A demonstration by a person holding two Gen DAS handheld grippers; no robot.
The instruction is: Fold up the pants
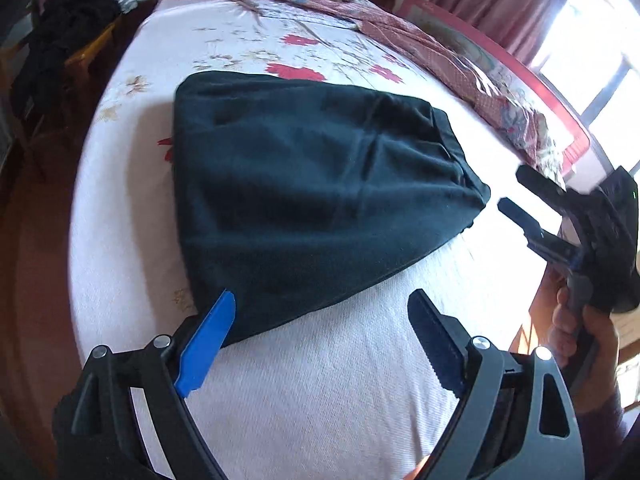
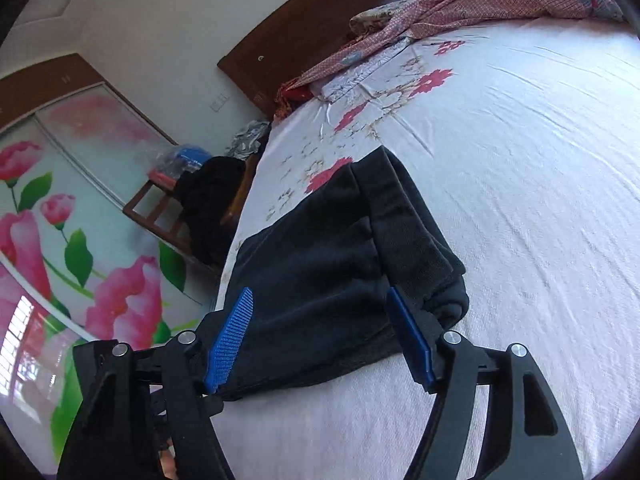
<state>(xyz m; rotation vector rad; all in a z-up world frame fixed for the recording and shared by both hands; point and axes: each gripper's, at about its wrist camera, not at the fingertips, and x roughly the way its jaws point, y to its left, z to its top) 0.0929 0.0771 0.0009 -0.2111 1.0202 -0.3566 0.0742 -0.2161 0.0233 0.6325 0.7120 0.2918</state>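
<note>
The dark pants [image 1: 312,184] lie folded into a compact bundle on the white floral bed sheet [image 1: 320,380]. In the right wrist view the pants [image 2: 340,272] show their waistband end toward me. My left gripper [image 1: 320,312] is open and empty, just in front of the bundle's near edge. My right gripper [image 2: 320,312] is open and empty, its jaws spread over the near end of the pants without closing on them. It also shows in the left wrist view [image 1: 516,188], held by a hand to the right of the bundle.
A pink patterned quilt [image 1: 420,40] lies along the far side of the bed by the wooden headboard [image 2: 320,28]. A chair with dark clothes [image 2: 208,204] stands beside the bed. A flowered wardrobe [image 2: 60,220] is on the left.
</note>
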